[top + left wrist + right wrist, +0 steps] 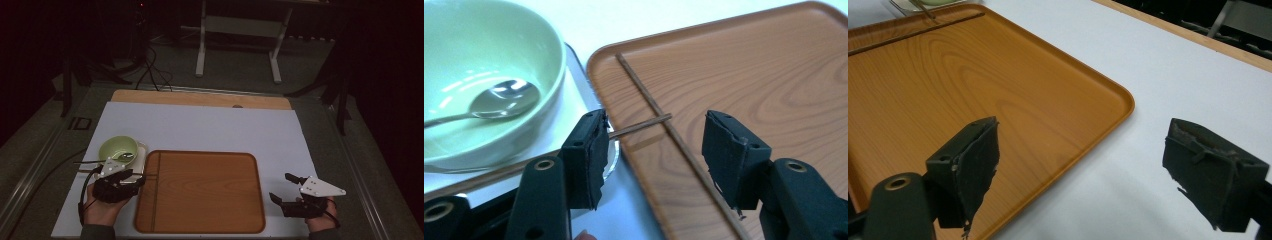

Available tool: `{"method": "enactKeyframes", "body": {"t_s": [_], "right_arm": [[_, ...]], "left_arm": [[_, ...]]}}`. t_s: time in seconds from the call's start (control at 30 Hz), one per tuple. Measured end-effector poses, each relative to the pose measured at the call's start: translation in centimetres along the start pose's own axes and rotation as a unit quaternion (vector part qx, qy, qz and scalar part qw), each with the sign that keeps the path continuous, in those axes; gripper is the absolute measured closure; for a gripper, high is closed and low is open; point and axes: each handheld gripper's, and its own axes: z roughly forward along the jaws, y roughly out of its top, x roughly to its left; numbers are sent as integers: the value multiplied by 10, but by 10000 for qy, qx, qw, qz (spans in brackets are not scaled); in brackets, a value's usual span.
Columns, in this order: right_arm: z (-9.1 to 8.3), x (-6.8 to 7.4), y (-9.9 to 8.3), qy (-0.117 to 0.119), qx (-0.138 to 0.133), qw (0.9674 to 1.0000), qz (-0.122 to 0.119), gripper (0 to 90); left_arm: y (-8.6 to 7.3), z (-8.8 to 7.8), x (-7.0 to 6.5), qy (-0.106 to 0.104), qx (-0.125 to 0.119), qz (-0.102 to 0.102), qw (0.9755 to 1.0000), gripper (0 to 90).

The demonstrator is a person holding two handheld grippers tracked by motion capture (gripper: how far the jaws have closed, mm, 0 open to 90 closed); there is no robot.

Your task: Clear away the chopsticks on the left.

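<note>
On white table (210, 125), wooden tray (200, 192) central; chopstick (158, 185) along its left edge, second chopstick (644, 123) crossing rim. Dark room, metal stand (240, 30) beyond tray. Left hand-held gripper (127, 181) and right hand-held gripper (282, 187) both agape, empty.

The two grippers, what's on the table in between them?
Between the left gripper and the right gripper lies the wooden tray, seen in the high view.
</note>
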Motion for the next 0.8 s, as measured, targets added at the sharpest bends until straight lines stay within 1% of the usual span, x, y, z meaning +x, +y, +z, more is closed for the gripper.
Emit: {"method": "enactKeyframes", "body": {"t_s": [0.17, 0.27, 0.33, 0.5, 0.63, 0.8], "right_arm": [[0, 0, 0, 0, 2, 10000, 4, 148], [0, 0, 0, 1, 4, 10000, 0, 148], [0, 0, 0, 1, 7, 10000, -4, 148], [0, 0, 0, -5, 5, 10000, -3, 148], [-1, -1, 0, -7, -2, 10000, 7, 148], [-1, -1, 0, -5, 3, 10000, -2, 148]], "left_arm": [[-2, -4, 8, -14, -2, 148, 9999, 407], [-3, -5, 11, -43, 16, 309, 9995, 378], [-4, -6, 14, -62, 22, 348, 9994, 370], [-10, -8, 23, -3, 64, 322, 9995, 365], [-14, -10, 30, 127, 109, 314, 9994, 343], [-19, -13, 39, 248, 75, 274, 9993, 310]]}}
